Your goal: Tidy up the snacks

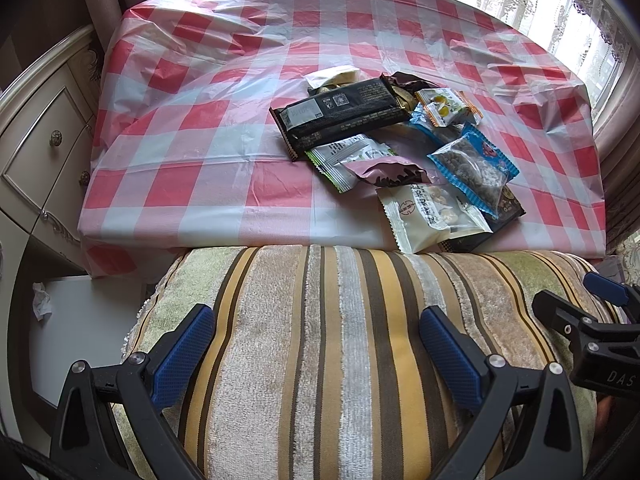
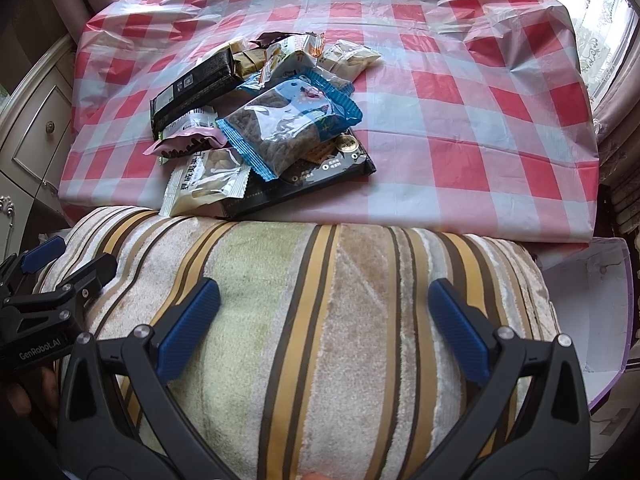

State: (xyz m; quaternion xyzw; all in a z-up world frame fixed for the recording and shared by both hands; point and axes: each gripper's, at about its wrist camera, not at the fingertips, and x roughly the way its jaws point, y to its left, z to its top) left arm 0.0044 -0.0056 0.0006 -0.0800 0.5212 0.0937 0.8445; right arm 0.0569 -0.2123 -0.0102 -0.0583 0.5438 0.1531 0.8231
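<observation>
A heap of snack packets lies on the red-and-white checked tablecloth [image 1: 224,128] [image 2: 460,120]. It holds a long black packet [image 1: 340,114] [image 2: 196,88], a blue-edged clear bag of dark bits [image 1: 474,164] [image 2: 292,124], a white packet [image 1: 432,216] [image 2: 208,184] at the near edge, a pink wrapper [image 1: 384,172] [image 2: 188,144] and an orange-edged one [image 1: 444,106]. My left gripper [image 1: 316,344] [image 2: 60,264] hovers open above a striped cushion [image 1: 320,340], short of the table. My right gripper [image 2: 324,320] [image 1: 576,300] is open beside it, holding nothing.
The striped cushion [image 2: 320,320] lies between both grippers and the table's near edge. A cream drawer cabinet [image 1: 44,148] stands at the left. A white box with a purple rim [image 2: 592,304] sits low on the right. Curtains and a bright window are behind.
</observation>
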